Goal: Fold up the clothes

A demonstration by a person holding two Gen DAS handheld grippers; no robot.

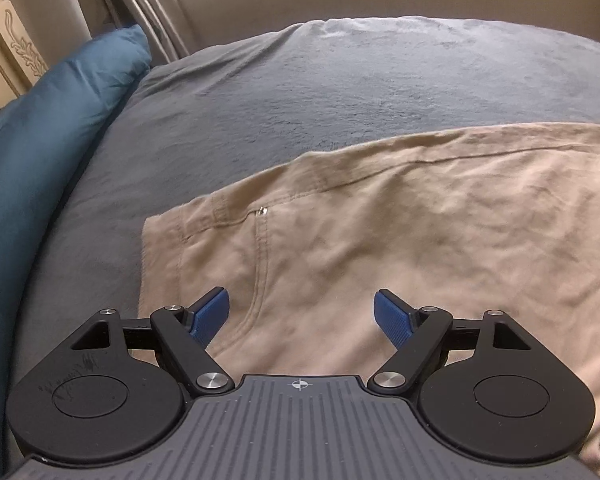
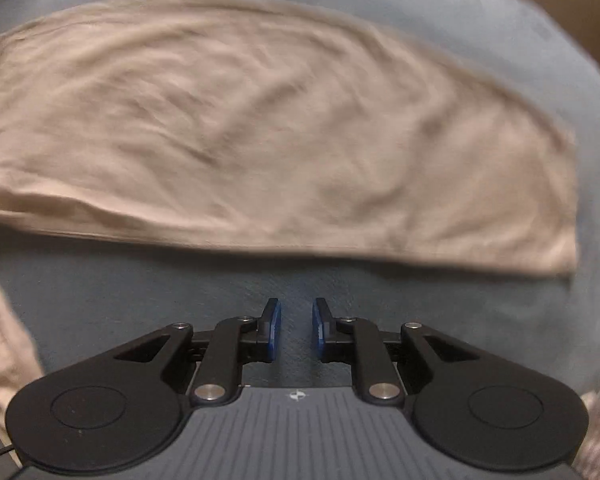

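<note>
2 tools (image 1: pixel 302 314) (image 2: pixel 296 330) over 1 garment (image 1: pixel 400 248)

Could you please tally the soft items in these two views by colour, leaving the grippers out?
Beige: 1, the trousers spread on the bed.
Grey: 1, the blanket beneath them.
Teal blue: 1, the pillow at the left in the left wrist view.
Total: 3
</note>
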